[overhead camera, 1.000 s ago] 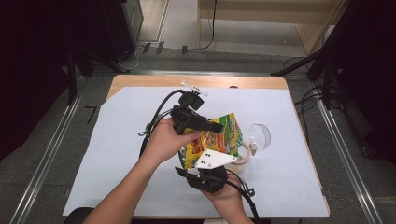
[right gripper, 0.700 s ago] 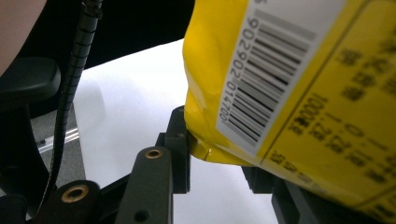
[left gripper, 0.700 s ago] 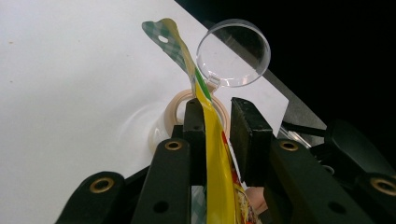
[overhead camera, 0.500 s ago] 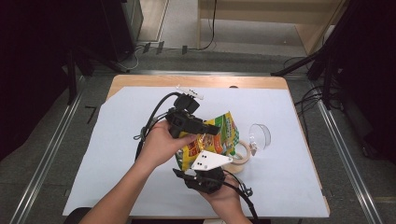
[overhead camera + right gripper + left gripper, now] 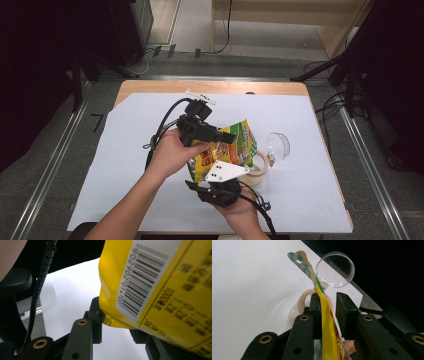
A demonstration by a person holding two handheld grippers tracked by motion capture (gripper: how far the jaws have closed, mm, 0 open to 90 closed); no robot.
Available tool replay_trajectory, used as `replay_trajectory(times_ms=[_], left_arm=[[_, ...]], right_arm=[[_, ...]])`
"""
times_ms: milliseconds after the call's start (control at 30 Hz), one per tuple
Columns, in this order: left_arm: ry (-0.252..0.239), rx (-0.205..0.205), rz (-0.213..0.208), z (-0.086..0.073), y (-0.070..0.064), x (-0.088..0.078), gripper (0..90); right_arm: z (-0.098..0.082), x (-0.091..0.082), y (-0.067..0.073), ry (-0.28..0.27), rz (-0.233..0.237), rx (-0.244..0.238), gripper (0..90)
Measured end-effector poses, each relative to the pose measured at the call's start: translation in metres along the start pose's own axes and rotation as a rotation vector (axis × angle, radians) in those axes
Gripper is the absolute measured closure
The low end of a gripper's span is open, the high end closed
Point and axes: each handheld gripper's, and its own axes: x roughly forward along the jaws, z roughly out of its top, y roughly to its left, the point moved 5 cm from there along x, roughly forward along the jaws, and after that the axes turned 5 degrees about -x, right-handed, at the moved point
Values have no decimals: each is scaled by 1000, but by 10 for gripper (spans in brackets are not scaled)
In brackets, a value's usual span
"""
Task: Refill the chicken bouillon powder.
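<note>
Since a second ago the yellow snack bag (image 5: 227,145) has tipped a little more upright between the two grippers, near the middle of the white sheet (image 5: 115,165) that covers the table; both hands have kept their place, so the work looks to be in a holding or re-gripping step. The left gripper (image 5: 328,308) straddles the bag's edge, one pad touching, the other clear of it, so its jaws stand apart. The right gripper (image 5: 117,326) is clamped on the bag's bottom corner. Counted: one bag, one tape roll (image 5: 257,167), one clear round lid (image 5: 278,145) toward the sheet's right edge.
</note>
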Motion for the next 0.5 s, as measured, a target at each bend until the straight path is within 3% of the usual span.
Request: replay_trajectory(times_ms=[500], left_arm=[[0,-1,2,1,0,2,742]], right_arm=[[0,0,0,-3,10,18,688]])
